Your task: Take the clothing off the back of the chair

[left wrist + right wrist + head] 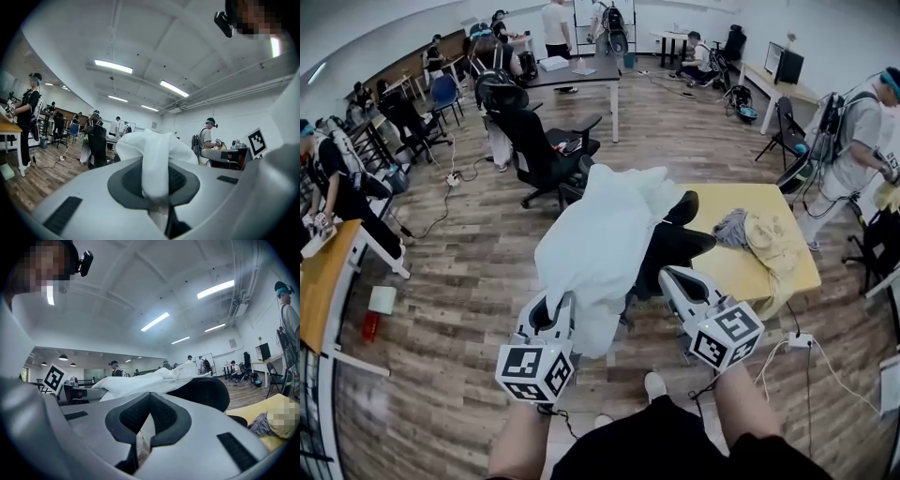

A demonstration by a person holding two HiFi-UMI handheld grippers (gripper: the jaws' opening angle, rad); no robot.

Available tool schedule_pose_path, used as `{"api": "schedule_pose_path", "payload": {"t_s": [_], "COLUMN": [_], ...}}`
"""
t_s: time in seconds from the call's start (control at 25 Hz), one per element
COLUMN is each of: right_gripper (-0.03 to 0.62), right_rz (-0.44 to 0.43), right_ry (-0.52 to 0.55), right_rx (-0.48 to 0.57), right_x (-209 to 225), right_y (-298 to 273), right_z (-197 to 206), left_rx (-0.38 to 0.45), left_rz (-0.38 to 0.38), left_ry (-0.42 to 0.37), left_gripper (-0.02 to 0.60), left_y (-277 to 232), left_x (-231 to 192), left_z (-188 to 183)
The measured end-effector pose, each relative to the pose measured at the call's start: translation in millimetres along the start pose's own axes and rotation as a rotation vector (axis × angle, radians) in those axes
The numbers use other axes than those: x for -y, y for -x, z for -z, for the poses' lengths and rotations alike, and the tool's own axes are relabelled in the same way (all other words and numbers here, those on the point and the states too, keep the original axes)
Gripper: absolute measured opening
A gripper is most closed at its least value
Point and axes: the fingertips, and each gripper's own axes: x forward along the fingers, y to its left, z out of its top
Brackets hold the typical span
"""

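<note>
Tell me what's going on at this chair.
A person holds a gripper in each hand at a black office chair with a white garment draped over its back. The left gripper is shut on a fold of that garment. The right gripper has its jaws close together beside the chair. A pale sliver shows between them, but whether they pinch the cloth is unclear. The garment is not yet off the chair back.

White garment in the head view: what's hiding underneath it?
The white garment drapes over a black chair. Only the chair's edge at the view's right shows; the rest of its back is covered. The left gripper pinches the cloth's lower part.
</note>
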Motion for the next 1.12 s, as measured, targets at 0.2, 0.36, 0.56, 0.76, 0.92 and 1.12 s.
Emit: {"api": "schedule_pose_path", "payload": {"t_s": [0.2,0.36,0.56,0.76,0.92,1.12], "right_gripper": [0.013,0.014,0.013,0.013,0.013,0.012], "right_rz": [0.018,0.028,0.044,0.053,0.044,0.004], "right_ry": [-0.005,0.001,0.009,0.006,0.009,0.03], "right_rx": [0.003,0.007,-0.005,-0.021,-0.038,-0.065], "right_x": [-39,-64,-82,-85,-80,-71], "right_y": [13,27,53,77,97,132], "right_z": [6,15,24,33,41,50], "left_rx": [0.014,0.012,-0.026,-0.063,-0.065,-0.041], "left_rz": [0.01,0.021,0.022,0.005,-0.012,-0.022], "left_ry": [0.002,-0.004,-0.006,0.003,0.012,-0.009], "left_gripper": [0.058,0.057,0.058,0.057,0.057,0.057], "left_y": [45,75,105,132,143,146], "left_x": [-9,-13,-6,2,21,71], "left_z": [0,6,25,48,56,61]}}
